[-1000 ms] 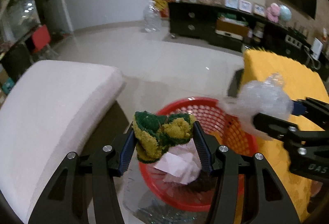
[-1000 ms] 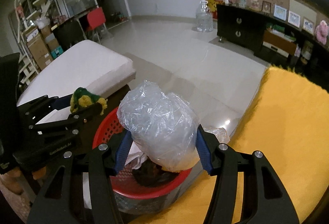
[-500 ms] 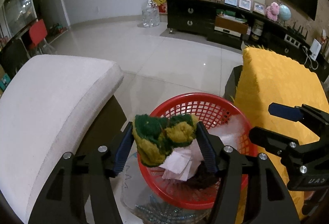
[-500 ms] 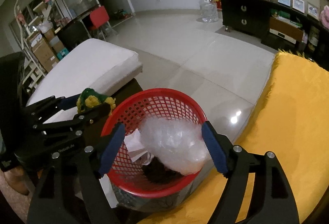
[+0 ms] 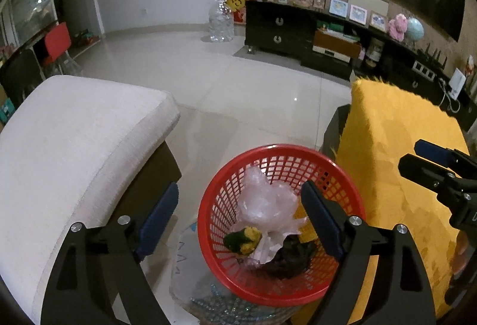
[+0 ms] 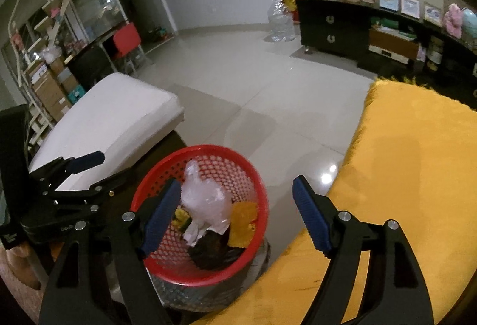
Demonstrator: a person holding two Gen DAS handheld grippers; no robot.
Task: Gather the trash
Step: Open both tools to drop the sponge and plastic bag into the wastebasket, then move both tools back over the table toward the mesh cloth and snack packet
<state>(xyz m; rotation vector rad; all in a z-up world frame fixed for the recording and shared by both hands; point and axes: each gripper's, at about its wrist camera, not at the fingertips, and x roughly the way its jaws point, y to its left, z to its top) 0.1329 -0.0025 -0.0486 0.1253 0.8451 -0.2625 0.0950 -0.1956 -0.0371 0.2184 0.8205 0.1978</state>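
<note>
Both the left gripper (image 5: pixel 240 216) and right gripper (image 6: pixel 237 213) are held spread and empty above the red basket (image 5: pixel 351 205), where the plastic wad (image 5: pixel 266 204) and sponge (image 5: pixel 243 240) lie. The light basket could be tipped if its rim is bumped.

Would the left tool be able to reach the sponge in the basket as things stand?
Probably yes: the left tool is open above the red basket, and the green-and-yellow sponge lies exposed beside the plastic bag.

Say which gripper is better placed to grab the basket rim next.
Right, narrowly: the right gripper is open with the red basket rim nearly centred between its fingers; the left gripper, also open, sits more off-centre.
</note>
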